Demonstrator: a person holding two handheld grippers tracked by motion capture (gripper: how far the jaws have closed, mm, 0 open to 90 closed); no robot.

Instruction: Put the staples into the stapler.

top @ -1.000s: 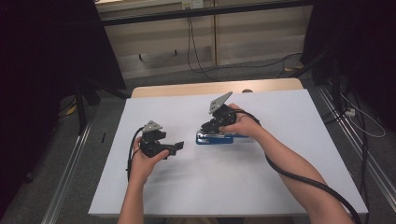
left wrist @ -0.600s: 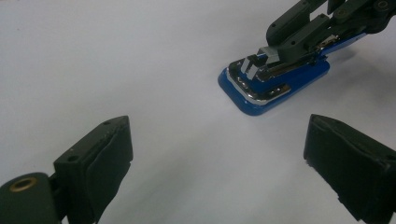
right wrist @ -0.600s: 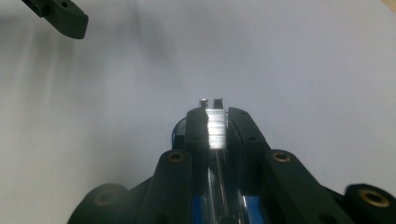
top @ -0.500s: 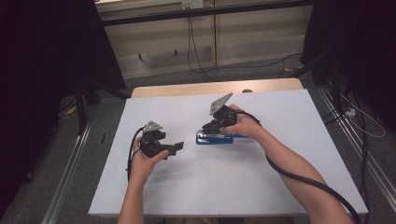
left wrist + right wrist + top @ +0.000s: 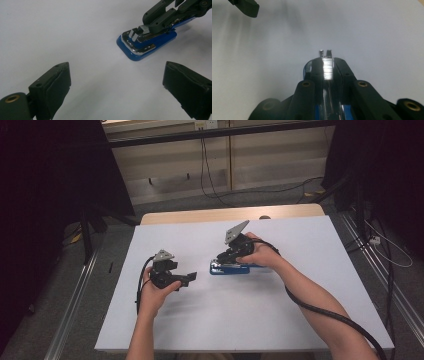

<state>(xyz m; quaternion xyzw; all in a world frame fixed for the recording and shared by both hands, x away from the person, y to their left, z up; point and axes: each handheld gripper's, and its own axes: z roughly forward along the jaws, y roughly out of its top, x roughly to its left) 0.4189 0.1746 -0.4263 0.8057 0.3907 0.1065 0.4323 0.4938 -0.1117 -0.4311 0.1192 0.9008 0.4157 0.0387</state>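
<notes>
**A:** What is laid out here, starting with the biggest thing?

**B:** A white tabletop [image 5: 280, 320] fills the middle of the high view. A person's forearms come in from the bottom edge, one gripper in each hand. Near the middle of the tabletop lies a blue stapler [image 5: 229, 268], flat on its base.

**A:** Which way does the stapler run?

**B:** Its long axis goes side to side across the tabletop. The metal front end points toward the person's left, and the back end sits under the right hand.

**A:** Which gripper is nearer to it?

**B:** The right gripper [image 5: 231, 257]. Its jaws are closed from both sides onto the stapler's metal top arm, lined up along the stapler's length, as the right gripper view shows.

**A:** And the other one?

**B:** The left gripper [image 5: 186, 279] is near the stapler but apart from it, off its front end. Its jaws stand wide open and hold nothing. In the left gripper view the stapler [image 5: 147, 42] lies ahead and to the right, with bare tabletop between.
</notes>
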